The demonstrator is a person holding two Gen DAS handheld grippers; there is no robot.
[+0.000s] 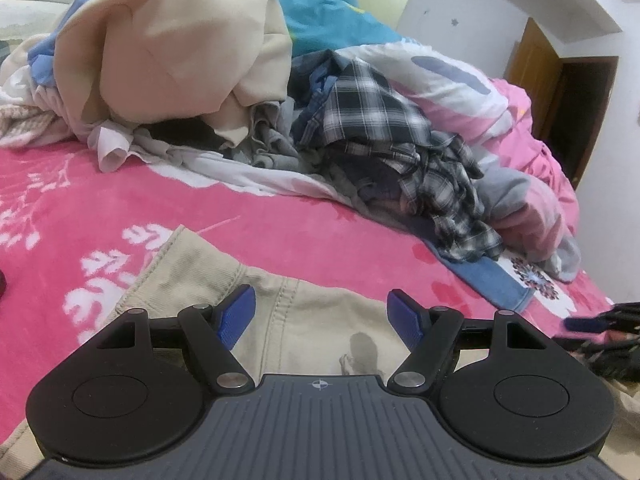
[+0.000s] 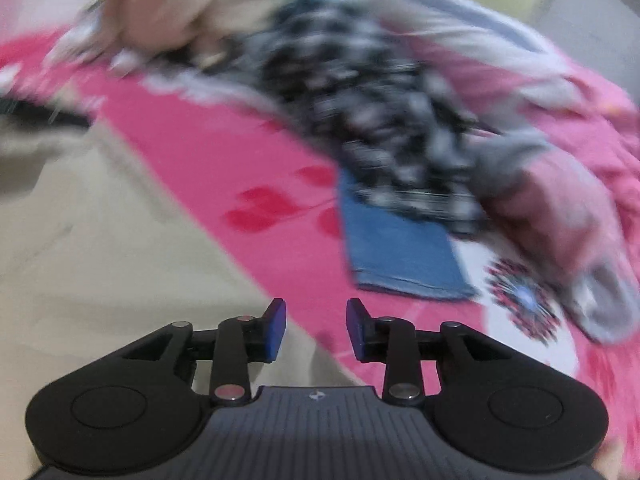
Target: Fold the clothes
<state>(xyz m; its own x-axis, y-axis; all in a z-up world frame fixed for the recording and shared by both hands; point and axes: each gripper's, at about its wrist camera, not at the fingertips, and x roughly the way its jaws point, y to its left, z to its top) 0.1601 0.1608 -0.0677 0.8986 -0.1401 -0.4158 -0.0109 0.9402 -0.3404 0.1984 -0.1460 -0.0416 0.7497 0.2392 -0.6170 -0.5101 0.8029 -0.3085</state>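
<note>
A beige garment (image 1: 192, 268) lies flat on the pink flowered bedspread (image 1: 280, 236), with a seam and a dark stain close to the camera. My left gripper (image 1: 320, 300) hovers just over it, open, its blue pads (image 1: 236, 316) wide apart with only cloth beneath them. In the blurred right wrist view the same beige garment (image 2: 100, 240) fills the left side. My right gripper (image 2: 316, 312) is at its right edge, over the border between cloth and bedspread (image 2: 240, 152). Its jaws stand apart with nothing between them.
A heap of unfolded clothes lies across the back of the bed: a tan garment (image 1: 172, 52), a teal top (image 1: 320, 4), a black-and-white plaid shirt (image 1: 372, 108), blue jeans (image 2: 400, 252) and a pink quilt (image 1: 532, 148). A wooden door (image 1: 536, 68) is at the far right.
</note>
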